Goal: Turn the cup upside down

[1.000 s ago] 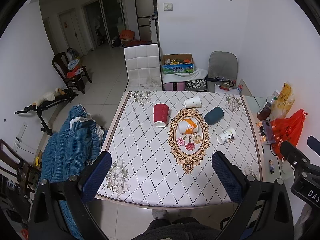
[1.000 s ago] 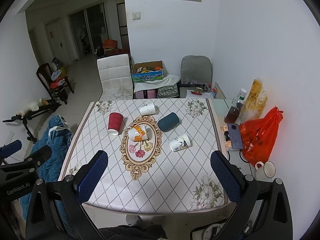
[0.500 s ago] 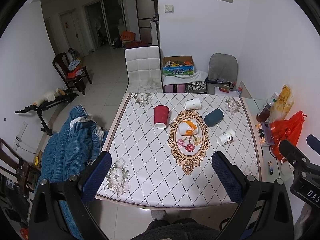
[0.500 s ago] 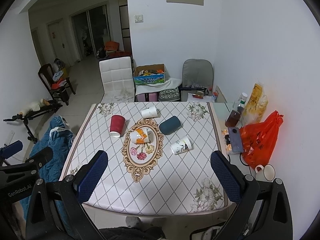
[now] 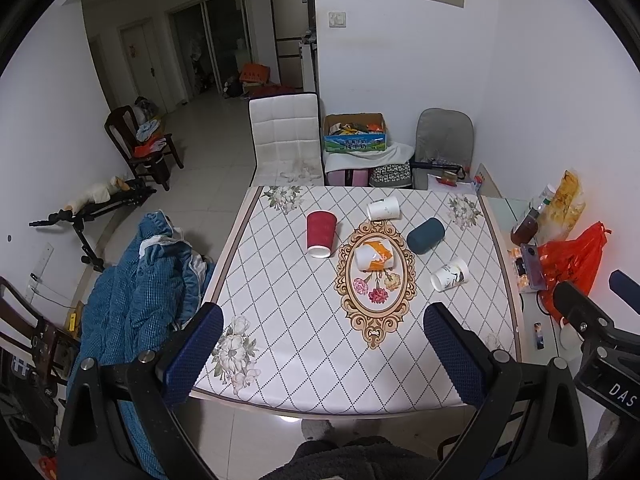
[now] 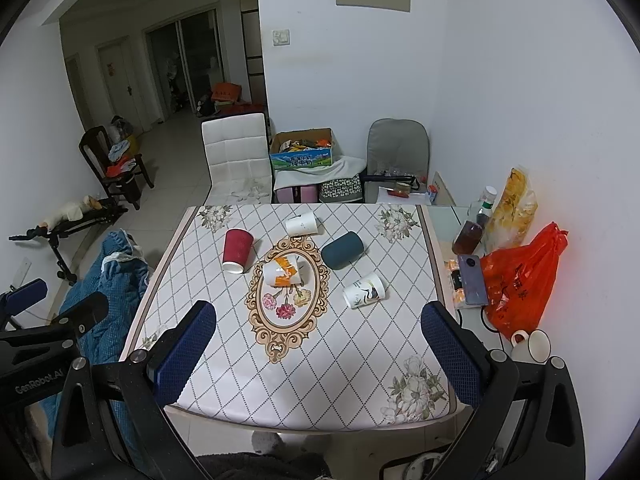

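Several cups lie on their sides on the patterned table (image 5: 304, 344): a red cup (image 5: 321, 233), a plain white cup (image 5: 383, 208), a dark teal cup (image 5: 425, 235), an orange-and-white cup (image 5: 374, 258) and a white cup with a bird print (image 5: 450, 275). In the right wrist view they are the red cup (image 6: 237, 250), white cup (image 6: 301, 224), teal cup (image 6: 342, 249), orange-and-white cup (image 6: 281, 273) and bird cup (image 6: 364, 290). My left gripper (image 5: 320, 354) and right gripper (image 6: 318, 354) are open and empty, held above the table's near edge, well short of the cups.
A blue jacket (image 5: 132, 300) hangs at the table's left. An orange bag (image 6: 520, 280), bottles (image 6: 470, 230) and a mug (image 6: 534, 346) crowd the side shelf on the right. A white chair (image 5: 286, 140) and a box (image 5: 354, 138) stand behind the table.
Both grippers have drawn back and up a little, so the table and cups look smaller and lower. The cups have not moved. Both grippers stay open.
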Tool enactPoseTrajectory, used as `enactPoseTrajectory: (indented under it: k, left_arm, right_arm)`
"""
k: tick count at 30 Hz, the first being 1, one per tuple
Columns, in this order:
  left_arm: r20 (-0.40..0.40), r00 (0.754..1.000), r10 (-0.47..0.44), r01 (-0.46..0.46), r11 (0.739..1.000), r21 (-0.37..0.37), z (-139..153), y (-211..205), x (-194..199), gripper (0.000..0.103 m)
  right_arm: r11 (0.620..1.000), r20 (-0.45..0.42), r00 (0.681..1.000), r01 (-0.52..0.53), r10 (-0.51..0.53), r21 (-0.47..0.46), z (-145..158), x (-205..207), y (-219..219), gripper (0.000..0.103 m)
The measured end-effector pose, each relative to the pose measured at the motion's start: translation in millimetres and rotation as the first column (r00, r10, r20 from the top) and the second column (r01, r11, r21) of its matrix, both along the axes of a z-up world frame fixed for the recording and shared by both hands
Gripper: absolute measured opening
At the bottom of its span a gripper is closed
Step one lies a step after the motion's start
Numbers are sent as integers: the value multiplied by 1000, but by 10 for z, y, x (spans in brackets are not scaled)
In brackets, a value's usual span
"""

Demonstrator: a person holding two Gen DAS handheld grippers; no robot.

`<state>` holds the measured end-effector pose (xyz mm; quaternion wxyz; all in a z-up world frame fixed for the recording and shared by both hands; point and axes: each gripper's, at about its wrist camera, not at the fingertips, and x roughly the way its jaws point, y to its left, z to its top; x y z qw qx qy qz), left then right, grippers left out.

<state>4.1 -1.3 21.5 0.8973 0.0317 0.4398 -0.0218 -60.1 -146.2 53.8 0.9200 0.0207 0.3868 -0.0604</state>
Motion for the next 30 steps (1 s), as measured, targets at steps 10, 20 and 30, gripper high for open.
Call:
enactPoseTrajectory:
  k: [10, 20, 30]
  left_arm:
    - [7, 1000, -1, 1, 1000, -2, 52, -2, -6, 103]
    - [13, 1000, 3, -3, 1000, -9, 130, -19, -8, 103]
    - [4, 1000, 26, -26, 1000, -5, 69, -59, 50, 103]
  right_arm:
    - [1000, 11, 1000, -12, 12, 1, 45, -43, 3, 103]
    - [1000, 10, 1000, -13, 13, 3, 59, -40, -2, 103]
    - [999, 2, 999, -35, 35, 25, 118, 90, -89, 103]
